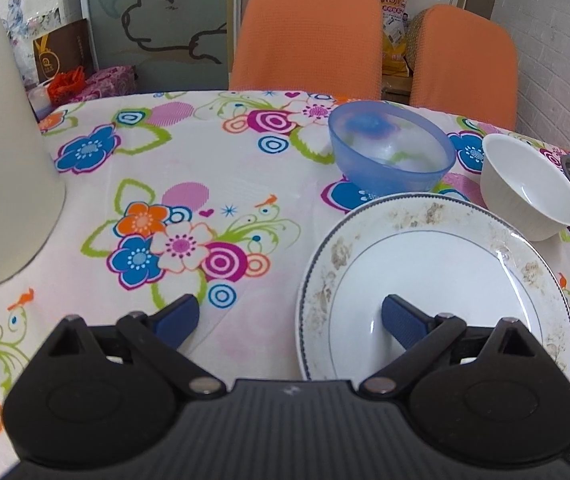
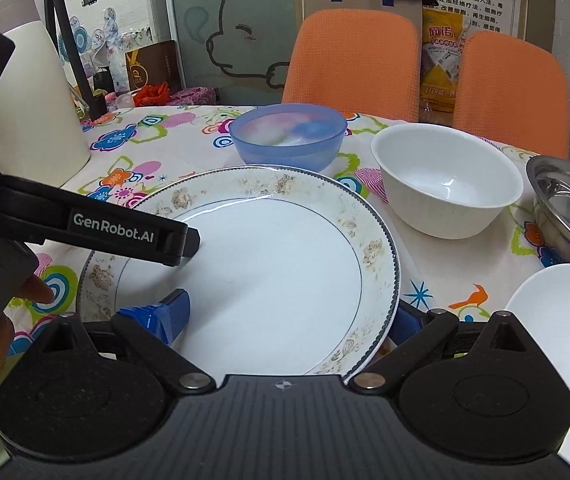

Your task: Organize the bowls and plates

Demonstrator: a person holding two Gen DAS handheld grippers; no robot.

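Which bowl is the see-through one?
The blue bowl at the back, nearest the orange chairs: the tablecloth's flowers show through it. The white bowl beside it is solid, and the metal bowl is shiny steel.

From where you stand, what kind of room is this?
Probably a home dining area: a table under a flowered tablecloth, orange-covered chairs pushed up to it, and a patterned plate with bowls laid out.

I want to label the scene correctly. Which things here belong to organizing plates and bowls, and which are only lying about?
For the job: patterned plate, blue bowl, white bowl, steel bowl, plain white plate.

Lying about: white jug, orange chairs, yellow bag, brown gift bag.
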